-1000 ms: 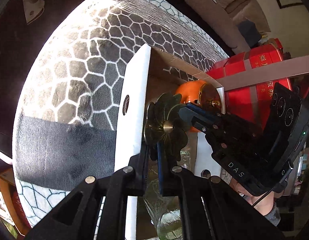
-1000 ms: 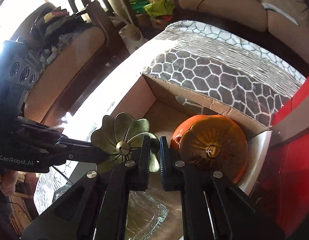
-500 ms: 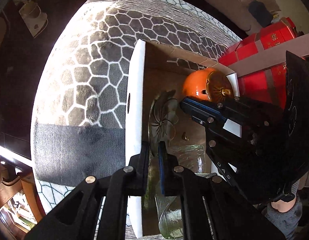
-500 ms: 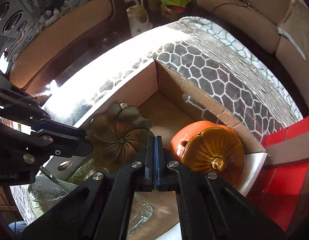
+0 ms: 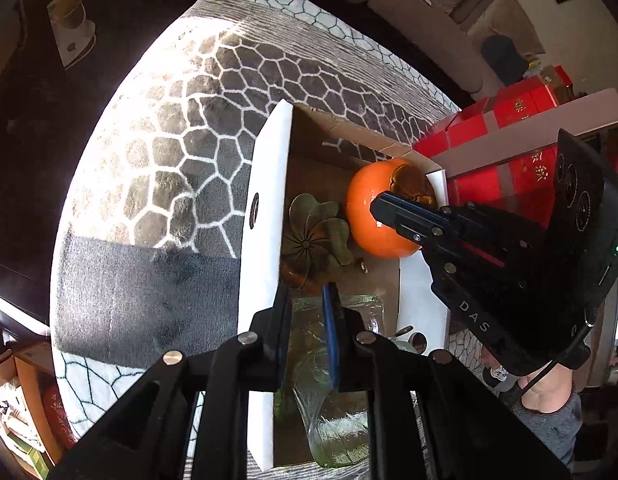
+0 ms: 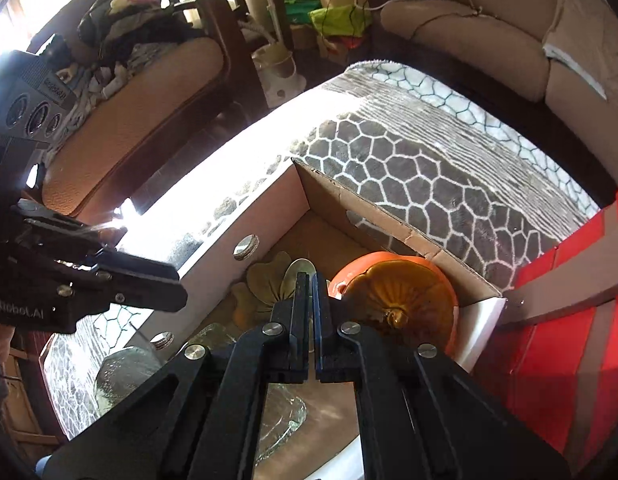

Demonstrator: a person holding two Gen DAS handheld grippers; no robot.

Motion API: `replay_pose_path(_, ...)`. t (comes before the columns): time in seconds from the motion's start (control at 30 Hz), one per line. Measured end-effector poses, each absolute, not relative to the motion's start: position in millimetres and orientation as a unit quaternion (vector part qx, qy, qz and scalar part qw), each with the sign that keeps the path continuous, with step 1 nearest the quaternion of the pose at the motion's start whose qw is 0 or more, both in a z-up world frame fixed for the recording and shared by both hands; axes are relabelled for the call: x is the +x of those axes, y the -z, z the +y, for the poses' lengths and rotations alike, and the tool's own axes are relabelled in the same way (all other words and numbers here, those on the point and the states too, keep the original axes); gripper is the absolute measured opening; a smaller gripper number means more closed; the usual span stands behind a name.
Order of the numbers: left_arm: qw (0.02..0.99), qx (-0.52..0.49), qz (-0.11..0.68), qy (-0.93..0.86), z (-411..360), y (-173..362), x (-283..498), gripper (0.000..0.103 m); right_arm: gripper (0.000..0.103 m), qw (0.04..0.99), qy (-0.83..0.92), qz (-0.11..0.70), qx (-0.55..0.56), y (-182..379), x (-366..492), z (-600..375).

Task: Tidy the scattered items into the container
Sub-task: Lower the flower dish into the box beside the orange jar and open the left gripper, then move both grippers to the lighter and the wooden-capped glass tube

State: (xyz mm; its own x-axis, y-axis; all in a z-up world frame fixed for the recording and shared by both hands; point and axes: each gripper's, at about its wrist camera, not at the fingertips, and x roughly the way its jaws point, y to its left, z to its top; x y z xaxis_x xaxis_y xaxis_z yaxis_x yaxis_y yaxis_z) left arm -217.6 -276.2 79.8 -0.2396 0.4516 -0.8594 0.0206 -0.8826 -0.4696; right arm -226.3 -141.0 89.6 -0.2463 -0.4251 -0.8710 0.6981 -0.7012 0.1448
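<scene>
Cardboard box [image 5: 265, 216] on a honeycomb-patterned rug [image 5: 157, 168], red cartons [image 5: 521, 160] beside its far-right corner. Inside: brass flower dish [image 5: 313, 236] lying by the white left wall; orange pumpkin jar [image 5: 379, 216] w/ brown lid in the far-right corner, touching the dish's edge; glass dishes [image 5: 333, 400] at the near end. Left gripper [image 5: 307, 320] above the box: fingers slightly apart, having just been opening, nothing between them. Right gripper [image 6: 312, 320] over the box centre: fingers pressed nearly together, empty, the flower dish below the tips.
</scene>
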Motion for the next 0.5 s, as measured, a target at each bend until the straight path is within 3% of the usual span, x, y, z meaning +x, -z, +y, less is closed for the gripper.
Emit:
replay_pose_path(0.17, 0.169, -0.523, -0.221, -0.806, -277.3, -120.7, -195.6, 0.064, 0.01, 0.352, 0.798, 0.165, 0.461, -130.7, -189.6, -105.7)
replay_pose_path(0.37, 0.185, -0.466, -0.246, -0.829, -266.0, -148.2, -155.7, 0.087, 0.013, 0.331, 0.819, 0.143, 0.446, -169.8, -137.3, -35.5)
replay_pose_path(0.5, 0.199, -0.466, -0.269, -0.819, -245.1, -140.0, -130.0, 0.092, 0.018, 0.305, 0.832, 0.113, 0.449, -180.0, -110.2, 15.3)
